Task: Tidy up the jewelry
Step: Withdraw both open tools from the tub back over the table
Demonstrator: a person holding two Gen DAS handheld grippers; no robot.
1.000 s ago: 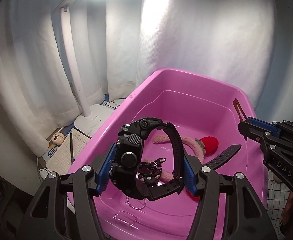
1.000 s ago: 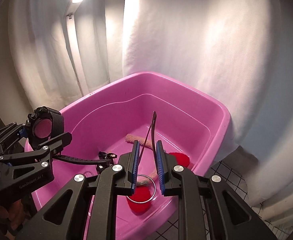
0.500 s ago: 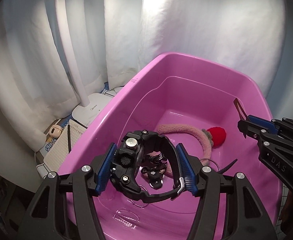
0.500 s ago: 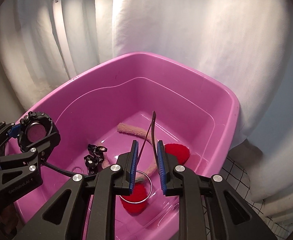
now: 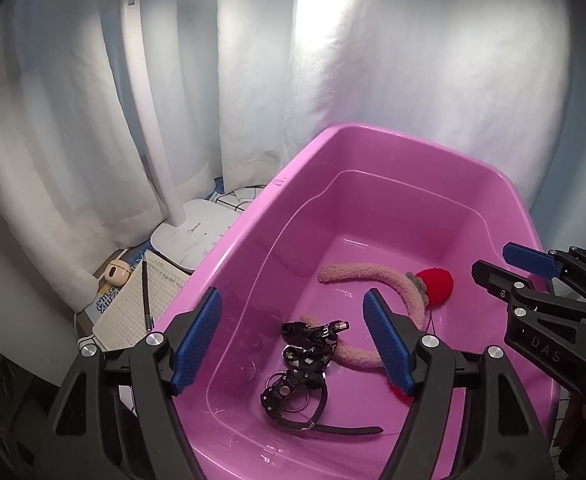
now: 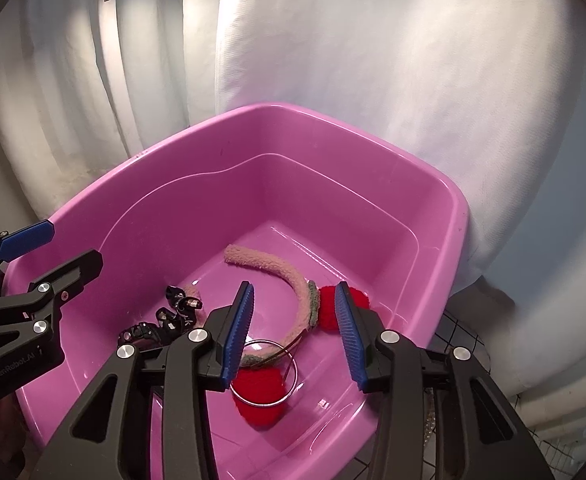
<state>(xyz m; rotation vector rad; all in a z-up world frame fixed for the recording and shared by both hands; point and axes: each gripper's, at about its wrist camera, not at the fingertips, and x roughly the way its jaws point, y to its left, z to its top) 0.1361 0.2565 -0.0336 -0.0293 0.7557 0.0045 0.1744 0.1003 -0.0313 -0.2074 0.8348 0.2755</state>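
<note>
Several bystanders sat left of the pink tub (image 5: 253,236) — a white lamp base (image 5: 191,236), a gridded notepad (image 5: 141,304) with a pen (image 5: 146,294) on it, and a small cream figurine (image 5: 116,272) — all against a white curtain (image 5: 413,60). Half a second before, the left gripper (image 5: 293,336) clamped the black watch (image 5: 293,396); now its jaws stood wide and the watch lay on the tub floor, strap trailing right, beside a black clip (image 5: 311,330). A fuzzy pink headband (image 6: 289,280) with red pompoms (image 6: 259,396) curved across the floor, a thin metal ring (image 6: 263,374) over one pompom. The right gripper (image 6: 293,332) — earlier pinching a thin strap — was wide too, holding nothing.
</note>
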